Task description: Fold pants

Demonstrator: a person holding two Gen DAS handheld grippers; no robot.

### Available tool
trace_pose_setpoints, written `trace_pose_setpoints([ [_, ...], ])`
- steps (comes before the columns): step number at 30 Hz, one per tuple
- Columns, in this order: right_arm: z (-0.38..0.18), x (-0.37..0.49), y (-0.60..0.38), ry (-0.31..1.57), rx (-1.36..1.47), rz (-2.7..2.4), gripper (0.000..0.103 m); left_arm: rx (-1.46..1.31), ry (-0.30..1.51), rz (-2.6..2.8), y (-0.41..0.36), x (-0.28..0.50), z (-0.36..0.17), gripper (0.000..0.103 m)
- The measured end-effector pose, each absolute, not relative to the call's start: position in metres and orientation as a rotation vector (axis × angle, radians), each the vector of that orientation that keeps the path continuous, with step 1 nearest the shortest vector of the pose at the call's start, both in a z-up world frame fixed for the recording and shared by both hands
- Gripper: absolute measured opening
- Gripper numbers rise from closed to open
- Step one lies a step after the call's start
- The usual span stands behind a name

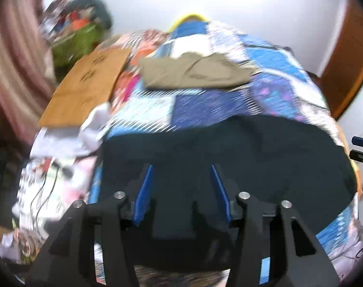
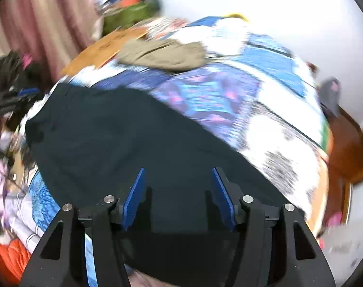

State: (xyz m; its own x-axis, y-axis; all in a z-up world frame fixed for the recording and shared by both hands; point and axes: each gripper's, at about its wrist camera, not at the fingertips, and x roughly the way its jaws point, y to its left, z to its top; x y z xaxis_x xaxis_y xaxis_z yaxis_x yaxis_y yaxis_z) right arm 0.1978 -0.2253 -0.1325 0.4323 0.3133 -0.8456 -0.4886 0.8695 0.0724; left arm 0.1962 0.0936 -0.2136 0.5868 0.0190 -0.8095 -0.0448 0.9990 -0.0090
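Two tools hung over the near part of a bed, each tilted downward with its blue pads standing apart. The left tool [image 1: 181,186] had nothing pinched between its fingers; only the dark pants [image 1: 229,157] lay flat beneath the gap. The right tool [image 2: 179,191] was likewise parted and gripped nothing, the same dark cloth showing between its pads. No earlier view was at hand, and both pictures were smeared by blur.

The dark pants spread across the near edge of the bed, reaching toward its near right corner in the left wrist view. They rested on a patchwork quilt [image 1: 272,71] of blue, white and purple squares. Farther up the bed, toward its far edge, a khaki garment [image 1: 195,74] lay folded on the quilt, well apart from the dark pants. Along the left edge of the bed a flat sheet of brown cardboard [image 1: 85,88] lay beside the khaki garment. Beyond it, near the far left corner, stood a green basket [image 1: 78,40] heaped with things, next to a pink curtain [image 1: 11,59].
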Motion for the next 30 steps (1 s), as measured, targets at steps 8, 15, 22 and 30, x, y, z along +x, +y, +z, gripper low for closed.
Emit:
trace_pose_setpoints([
  [8,-0.130,0.158,-0.318,0.939,-0.004,0.282,0.061,-0.005,0.854,-0.150,-0.023,0.227,-0.187,0.067],
  [15,-0.161,0.118,-0.369,0.982,0.249,0.204,0.070,0.057,0.929,-0.329,-0.125,0.240,-0.215,0.067],
  [22,-0.215,0.092,-0.395,1.055,0.519,0.165,0.070,0.130,1.061,-0.436,-0.193,0.236,-0.261,0.067],
  [30,-0.238,0.090,-0.399,1.053,0.681,0.171,0.072,0.224,1.058,-0.423,-0.208,0.224,-0.276,0.068],
])
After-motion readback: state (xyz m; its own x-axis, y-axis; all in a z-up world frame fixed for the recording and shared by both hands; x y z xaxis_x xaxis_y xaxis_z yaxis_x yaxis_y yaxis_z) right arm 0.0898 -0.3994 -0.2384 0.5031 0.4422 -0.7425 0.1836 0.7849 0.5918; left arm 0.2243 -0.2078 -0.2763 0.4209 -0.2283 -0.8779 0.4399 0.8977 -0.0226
